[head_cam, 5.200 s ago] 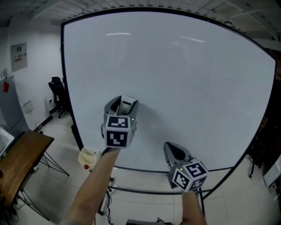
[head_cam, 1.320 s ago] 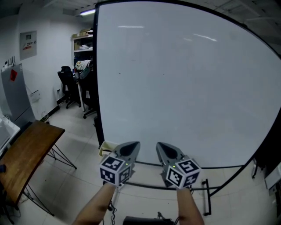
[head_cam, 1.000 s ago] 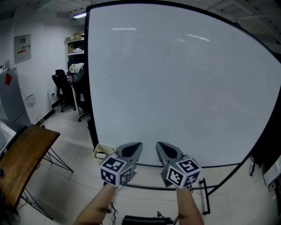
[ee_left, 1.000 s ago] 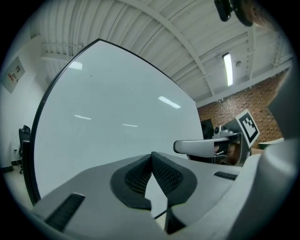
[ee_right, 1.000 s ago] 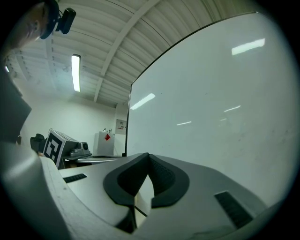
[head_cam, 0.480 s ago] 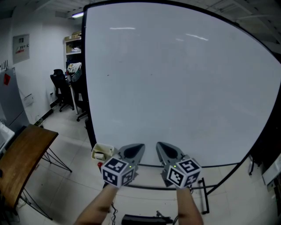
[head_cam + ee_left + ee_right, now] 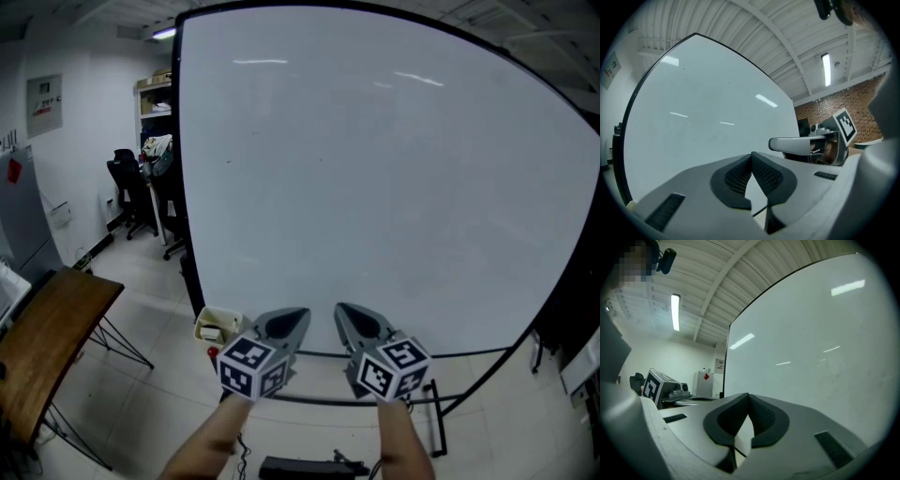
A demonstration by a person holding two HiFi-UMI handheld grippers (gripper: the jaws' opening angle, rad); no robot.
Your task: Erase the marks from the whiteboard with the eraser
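White whiteboard (image 7: 375,187) in a black frame, upright, filling most of the head view, with ceiling-light streaks reflected near its top. In front of its lower edge, left gripper (image 7: 284,322) and right gripper (image 7: 356,322) side by side, close but apart, both pointing level toward the board. At far left, wooden table (image 7: 52,323) and office chairs (image 7: 127,183). Cream box (image 7: 217,324) just beside the board's lower left corner.

Left gripper view: jaws together at the tips, nothing between them. Whiteboard (image 7: 693,112) ahead, right gripper (image 7: 787,143) alongside at right, ceiling lamp (image 7: 826,69) above.

Right gripper view: jaws likewise closed tip to tip, empty. Whiteboard (image 7: 815,333) ahead and to the right.
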